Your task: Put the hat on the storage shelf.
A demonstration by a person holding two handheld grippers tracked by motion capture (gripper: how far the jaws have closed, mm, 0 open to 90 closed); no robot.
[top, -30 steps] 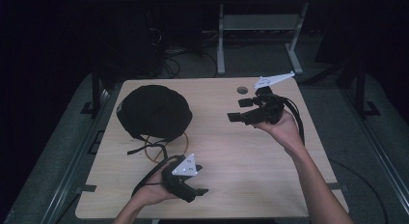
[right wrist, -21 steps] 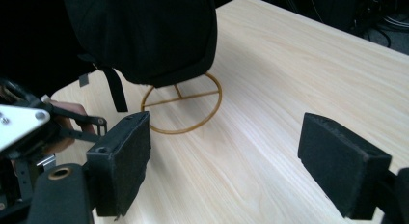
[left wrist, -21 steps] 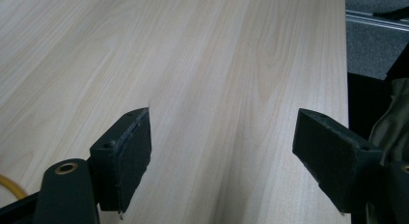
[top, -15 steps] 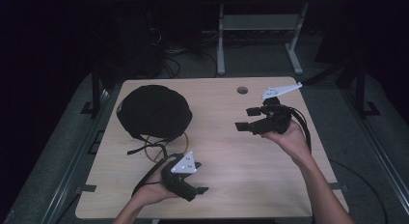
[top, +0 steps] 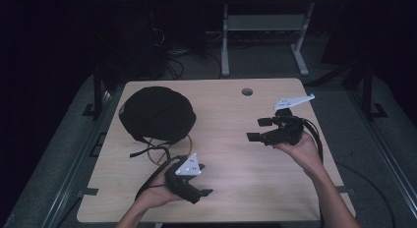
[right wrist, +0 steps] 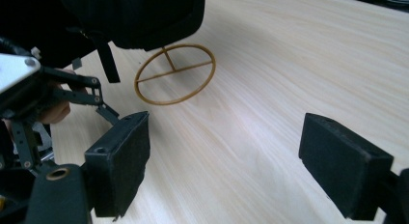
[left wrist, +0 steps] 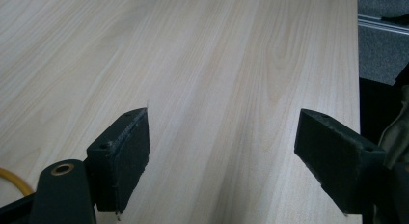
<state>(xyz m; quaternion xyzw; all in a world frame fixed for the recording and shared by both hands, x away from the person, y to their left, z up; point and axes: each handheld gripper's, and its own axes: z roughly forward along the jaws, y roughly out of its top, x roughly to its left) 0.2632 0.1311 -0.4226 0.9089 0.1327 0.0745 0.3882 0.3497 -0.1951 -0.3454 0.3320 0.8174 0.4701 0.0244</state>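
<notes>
A black domed cap [top: 157,112] with loose straps lies on the left half of the wooden table [top: 236,164]. A thin yellow ring [right wrist: 175,74] with crossbars lies flat at its near edge, partly under it. My left gripper [top: 201,193] rests low near the front edge, pointing right. Its jaws have just been opening and stand wide, with bare wood between them [left wrist: 224,119]. My right gripper [top: 256,129] hovers over the right half and points left toward the ring. It is open with nothing in it [right wrist: 226,121].
A round cable hole [top: 247,92] sits near the table's far edge. Behind the table, a metal stand [top: 265,26] and cables lie on the dark floor. Rails run along both sides of the table. The left hand and its gripper [right wrist: 48,98] lie left of the ring.
The right gripper has come down and nearer to the person, drifting right. The left hand has stayed where it was.
</notes>
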